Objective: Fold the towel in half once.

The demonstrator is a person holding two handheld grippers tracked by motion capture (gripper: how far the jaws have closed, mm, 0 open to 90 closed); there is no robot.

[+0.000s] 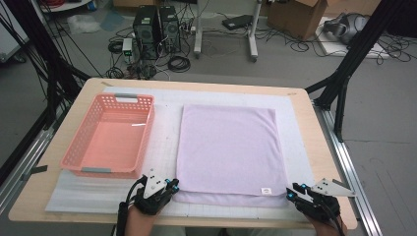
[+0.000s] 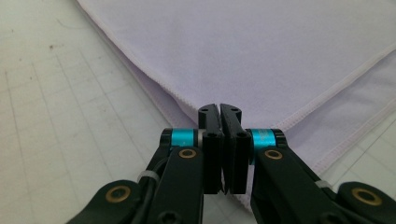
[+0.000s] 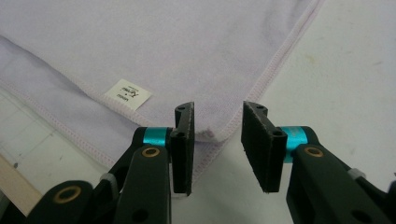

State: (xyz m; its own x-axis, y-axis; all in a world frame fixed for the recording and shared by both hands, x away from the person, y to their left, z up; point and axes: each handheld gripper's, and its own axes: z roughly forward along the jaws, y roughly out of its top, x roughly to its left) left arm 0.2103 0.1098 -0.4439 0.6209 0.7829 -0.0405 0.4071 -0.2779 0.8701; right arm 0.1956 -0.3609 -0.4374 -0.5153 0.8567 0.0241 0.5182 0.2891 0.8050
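A lavender towel (image 1: 228, 147), folded in layers, lies flat on a white gridded mat (image 1: 98, 196). My left gripper (image 1: 173, 186) is at the towel's near left corner. In the left gripper view the jaws (image 2: 219, 109) stand pressed together, and the top layer's corner of the towel (image 2: 261, 51) runs in between their tips. My right gripper (image 1: 291, 192) is at the near right corner. Its jaws (image 3: 217, 114) stand apart, with the stitched corner of the towel (image 3: 163, 42) lying on the mat between them, close to the left pad. A small white label (image 3: 127, 94) sits near that corner.
A pink plastic basket (image 1: 78, 137) with nothing in it stands left of the towel on the mat. The wooden table's near edge (image 1: 64, 216) runs just behind both hands. Black frame legs, computers and cables stand on the floor beyond the table.
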